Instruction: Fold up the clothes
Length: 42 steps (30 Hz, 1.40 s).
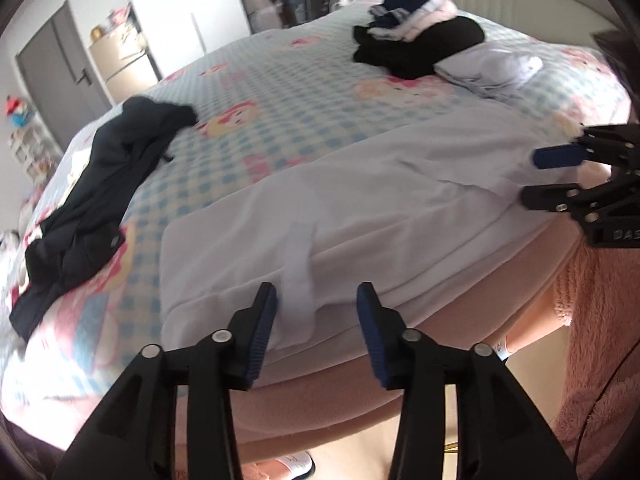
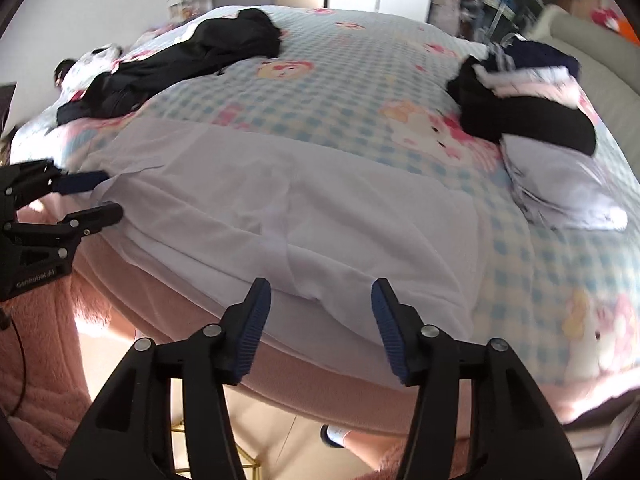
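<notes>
A pale white garment [image 1: 360, 200] [image 2: 280, 200] lies flattened along the near edge of the bed. In the left wrist view my left gripper [image 1: 318, 296] is open at the garment's near hem, with a white strip of cloth lying between its fingers and neither pad pressing on it. My right gripper [image 1: 534, 178] shows at the right edge, open beside the garment's other end. In the right wrist view the right gripper [image 2: 320, 292] stands open over the near hem, touching nothing. The left gripper [image 2: 110, 194] is open at the garment's left end.
On the checked cartoon bedcover [image 1: 280, 92] [image 2: 340, 80] lie a crumpled black garment [image 1: 100, 184] [image 2: 180, 60], a stack of folded clothes [image 1: 420, 40] [image 2: 528, 92] and a folded white piece [image 1: 488, 68] [image 2: 560, 192]. Pink fluffy fabric [image 1: 600, 320] and a person's foot [image 2: 336, 436] are below the bed edge.
</notes>
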Motion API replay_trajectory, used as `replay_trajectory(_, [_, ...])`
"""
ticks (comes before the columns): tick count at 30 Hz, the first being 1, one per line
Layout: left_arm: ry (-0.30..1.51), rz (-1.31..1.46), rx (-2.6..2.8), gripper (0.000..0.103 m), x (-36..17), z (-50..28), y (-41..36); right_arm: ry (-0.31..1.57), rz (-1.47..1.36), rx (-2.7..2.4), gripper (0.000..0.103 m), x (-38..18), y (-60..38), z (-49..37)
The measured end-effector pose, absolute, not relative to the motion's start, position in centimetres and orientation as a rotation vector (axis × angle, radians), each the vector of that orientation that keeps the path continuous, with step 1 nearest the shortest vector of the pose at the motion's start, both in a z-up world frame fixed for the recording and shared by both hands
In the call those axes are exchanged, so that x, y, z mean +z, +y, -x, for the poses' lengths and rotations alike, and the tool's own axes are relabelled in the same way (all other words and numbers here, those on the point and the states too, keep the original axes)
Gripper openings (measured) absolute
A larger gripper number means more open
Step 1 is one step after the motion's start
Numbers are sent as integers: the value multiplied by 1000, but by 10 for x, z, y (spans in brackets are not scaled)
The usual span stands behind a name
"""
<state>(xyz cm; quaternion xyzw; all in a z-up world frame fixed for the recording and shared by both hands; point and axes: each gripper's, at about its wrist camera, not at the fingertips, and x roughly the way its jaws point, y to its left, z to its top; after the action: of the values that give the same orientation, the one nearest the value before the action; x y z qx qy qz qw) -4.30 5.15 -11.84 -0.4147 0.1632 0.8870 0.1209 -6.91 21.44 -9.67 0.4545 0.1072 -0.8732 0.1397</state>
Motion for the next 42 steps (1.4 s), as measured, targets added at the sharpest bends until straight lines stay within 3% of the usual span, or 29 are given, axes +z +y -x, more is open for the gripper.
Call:
replay_trajectory(4, [537, 1237, 2563, 50, -129, 53, 63, 326, -1368, -2508, 56, -110, 210, 83])
replay_trajectory(5, [544, 1235, 2562, 49, -129, 53, 65, 318, -1367, -2510, 49, -110, 210, 86])
replay_trajectory(6, [547, 1228, 2563, 45, -129, 54, 66, 296, -1366, -2520, 32, -109, 212, 87])
replay_trajectory(8, [517, 1227, 2572, 13, -126, 54, 64, 253, -1362, -2538, 16, -105, 216, 89])
replay_trajectory(12, [429, 1216, 2587, 5, -116, 54, 54, 138, -1354, -2534, 8, -98, 229, 90])
replay_trajectory(19, [347, 1183, 2571, 6, -103, 47, 37, 86, -1324, -2525, 8, -89, 236, 74])
replay_trajectory(21, [306, 1228, 2547, 19, -109, 49, 33, 63, -1306, -2519, 8, -86, 239, 69])
replay_trajectory(22, [308, 1240, 2545, 42, -111, 49, 33, 40, -1301, -2510, 8, -85, 240, 68])
replay_trajectory(23, [328, 1241, 2547, 53, -113, 49, 35, 45, -1299, -2497, 8, -84, 240, 67])
replay_trajectory(25, [369, 1244, 2551, 53, -116, 48, 39, 86, -1305, -2480, 9, -84, 236, 66])
replay_trajectory(27, [415, 1258, 2554, 53, -120, 47, 42, 153, -1335, -2472, 26, -87, 231, 67])
replay_trajectory(31, [473, 1317, 2550, 53, -128, 43, 38, 270, -1392, -2459, 29, -93, 225, 67])
replay_trajectory(34, [473, 1328, 2561, 53, -129, 43, 32, 293, -1407, -2455, 43, -97, 224, 70])
replay_trajectory(40, [496, 1308, 2605, 53, -127, 54, 39, 387, -1445, -2480, 44, -107, 214, 78])
replay_trajectory(42, [463, 1281, 2626, 42, -124, 57, 38, 374, -1413, -2502, 44, -105, 214, 77])
